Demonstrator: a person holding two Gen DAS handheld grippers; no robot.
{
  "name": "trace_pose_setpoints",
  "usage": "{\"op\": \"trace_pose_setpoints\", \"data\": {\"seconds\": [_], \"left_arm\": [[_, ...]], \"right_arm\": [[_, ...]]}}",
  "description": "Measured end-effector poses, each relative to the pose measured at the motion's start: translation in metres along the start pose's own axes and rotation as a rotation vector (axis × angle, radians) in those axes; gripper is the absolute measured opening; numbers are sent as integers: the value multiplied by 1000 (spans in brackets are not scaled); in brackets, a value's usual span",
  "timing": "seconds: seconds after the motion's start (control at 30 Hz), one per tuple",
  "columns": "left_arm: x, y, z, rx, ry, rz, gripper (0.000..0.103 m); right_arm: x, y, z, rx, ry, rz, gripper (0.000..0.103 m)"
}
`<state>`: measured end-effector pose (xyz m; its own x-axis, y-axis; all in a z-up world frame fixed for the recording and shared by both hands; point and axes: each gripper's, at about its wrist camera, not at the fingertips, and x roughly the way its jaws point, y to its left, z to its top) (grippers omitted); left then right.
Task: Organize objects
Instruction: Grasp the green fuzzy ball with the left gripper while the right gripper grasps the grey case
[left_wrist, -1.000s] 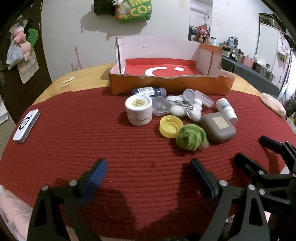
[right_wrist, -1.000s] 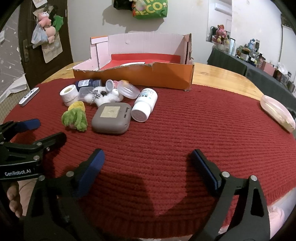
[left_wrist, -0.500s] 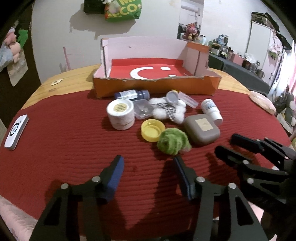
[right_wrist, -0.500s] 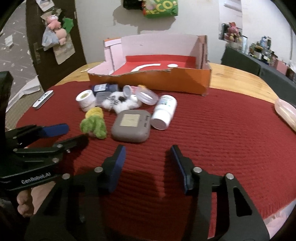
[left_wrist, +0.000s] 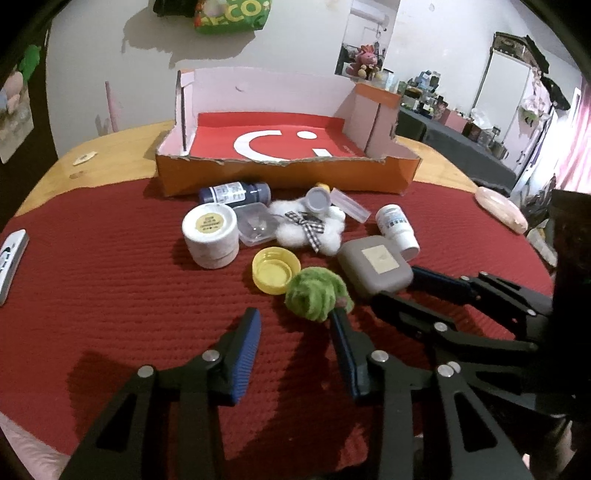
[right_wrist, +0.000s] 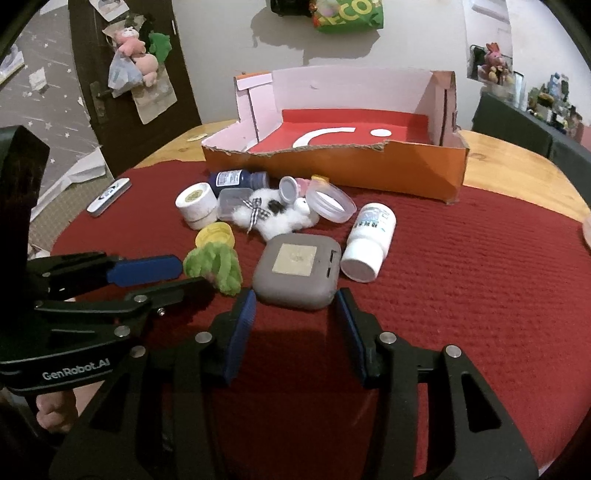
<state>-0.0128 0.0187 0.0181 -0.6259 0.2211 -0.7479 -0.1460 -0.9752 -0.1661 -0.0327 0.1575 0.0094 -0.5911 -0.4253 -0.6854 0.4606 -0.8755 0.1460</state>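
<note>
right wrist view: orange cardboard box (right_wrist: 369, 166) w/ nothing inside, all items on red mat (right_wrist: 461, 295), so nothing sorted yet. left gripper (left_wrist: 295, 321) closing, nothing gripped, green plush (left_wrist: 314, 297) just ahead; right gripper (right_wrist: 295, 302) apart, unloaded, by grey case (right_wrist: 297, 271).

1. The left gripper (left_wrist: 295, 321) points forward and down at the table; its jaws are closing with nothing between the blue pads (left_wrist: 245, 354).
2. The right gripper (right_wrist: 295, 301) points forward and down, its jaws part-way in and empty.
3. The two grippers sit side by side, close together.
4. A hand (right_wrist: 55, 411) shows under the left gripper's handle.
</note>
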Motion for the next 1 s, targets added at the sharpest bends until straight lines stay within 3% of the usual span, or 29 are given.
{"op": "trace_pose_setpoints", "data": {"seconds": [0.17, 0.37, 0.5, 0.6, 0.8, 1.0], "left_arm": [[2, 2, 2, -13, 12, -31, 40], [7, 2, 6, -25, 19, -72, 40], [11, -2, 10, -22, 21, -107, 40], [14, -1, 13, -29, 22, -127, 40], [17, 11, 16, -49, 28, -188, 41], [17, 25, 23, -105, 31, -242, 41]], "right_arm": [[6, -3, 9, 1, 2, 22, 44], [9, -7, 18, -25, -13, -10, 46], [5, -17, 23, -29, -23, -35, 58], [6, -21, 29, -16, -21, -6, 58], [20, -18, 30, -33, 42, 44, 58], [29, -8, 31, -78, 78, -20, 58]]}}
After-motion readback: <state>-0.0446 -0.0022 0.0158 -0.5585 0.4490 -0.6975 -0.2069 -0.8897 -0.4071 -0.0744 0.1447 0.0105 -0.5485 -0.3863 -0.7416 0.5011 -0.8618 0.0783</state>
